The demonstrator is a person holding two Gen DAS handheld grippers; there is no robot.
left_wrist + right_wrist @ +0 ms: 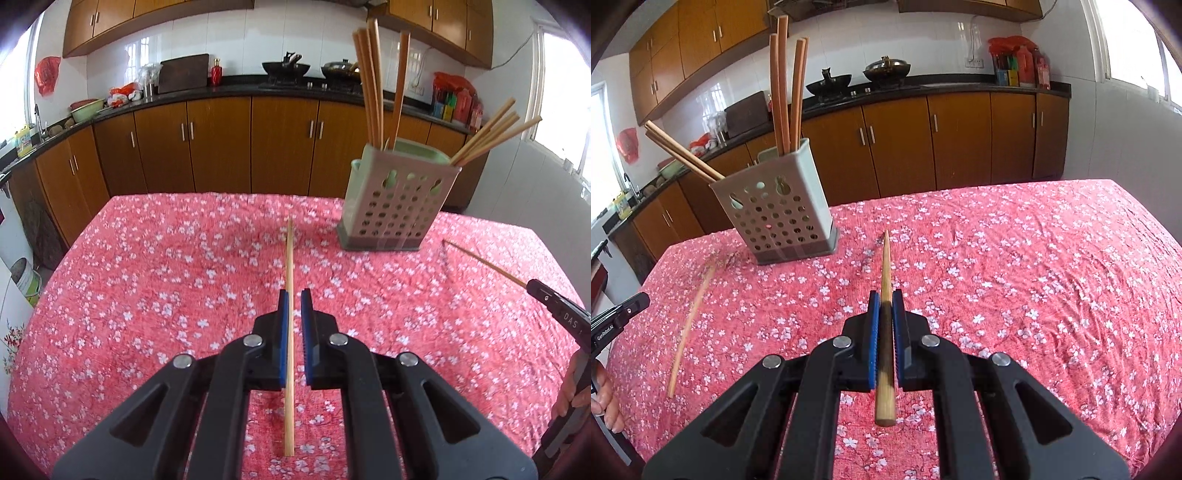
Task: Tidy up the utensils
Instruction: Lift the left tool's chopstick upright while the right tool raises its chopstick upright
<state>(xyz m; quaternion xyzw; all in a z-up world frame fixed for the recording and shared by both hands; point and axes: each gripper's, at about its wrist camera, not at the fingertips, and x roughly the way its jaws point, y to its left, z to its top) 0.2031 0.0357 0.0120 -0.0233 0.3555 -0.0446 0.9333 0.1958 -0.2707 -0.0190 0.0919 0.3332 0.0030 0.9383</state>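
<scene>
Red floral cloth (147,280) covers the surface in both views. Left wrist view: left gripper (294,299) w/ blue-padded jaws nearly closed on a pale wooden chopstick (289,258), which runs lengthwise betw. them, tip pointing away over the cloth, butt end sticking back under the gripper body. Perforated grey-green utensil holder (395,206) stands upright on the surface ahead & to the right, w/ several chopsticks in it, some upright, some leaning out to the right. At far right edge the right gripper (535,286) is partly in frame, a second chopstick (484,262) poking out of it toward the holder. Right wrist view: right gripper (885,299) jaws clamped tight on that second chopstick (885,258), thick end toward the camera, tapered tip pointing away, clear of the cloth. Holder (775,206) sits ahead-left. Left gripper (631,302) shows at the left edge, its chopstick (690,325) blurred. Brown cabinets (923,140) along the back wall.
</scene>
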